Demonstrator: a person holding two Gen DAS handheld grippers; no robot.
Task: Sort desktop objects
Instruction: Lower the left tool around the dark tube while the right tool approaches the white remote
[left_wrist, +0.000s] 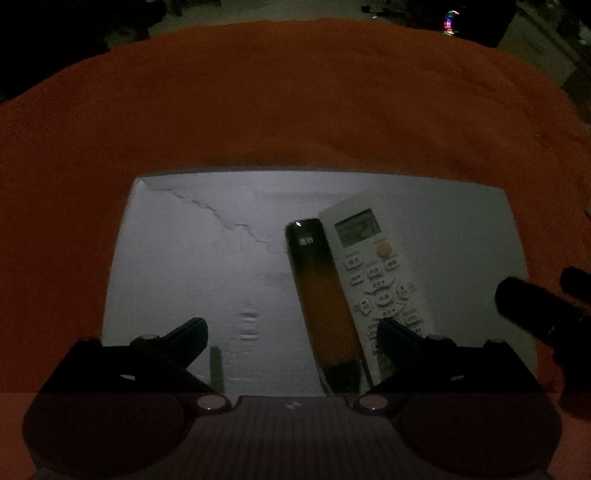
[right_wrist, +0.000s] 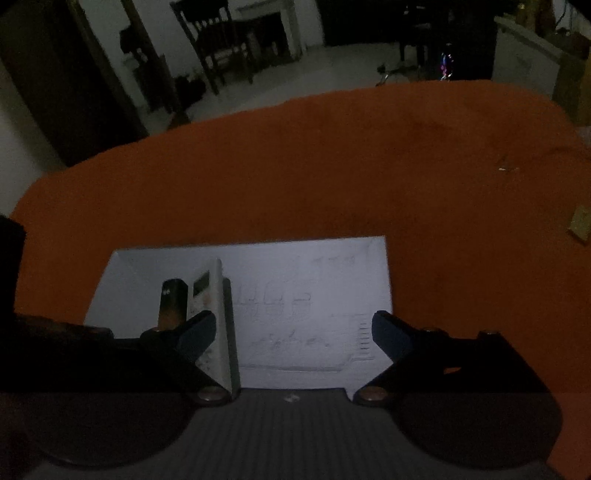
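A white remote control (left_wrist: 376, 273) with a small screen and an orange button lies on a white sheet (left_wrist: 207, 258) spread on the orange cloth. A black-and-amber bar-shaped object (left_wrist: 321, 295) lies right beside it on its left. My left gripper (left_wrist: 293, 328) is open and empty, with the near ends of both objects between its fingers. My right gripper (right_wrist: 293, 330) is open and empty over the sheet (right_wrist: 314, 273); the remote (right_wrist: 218, 306) and the dark object (right_wrist: 171, 306) lie at its left finger. The right gripper's dark body (left_wrist: 535, 314) shows at the left view's right edge.
The orange cloth (right_wrist: 332, 166) covers the table around the sheet. A small tan item (right_wrist: 580, 223) lies at the cloth's far right. Beyond the table edge is a dim room with a chair (right_wrist: 221, 48) and furniture.
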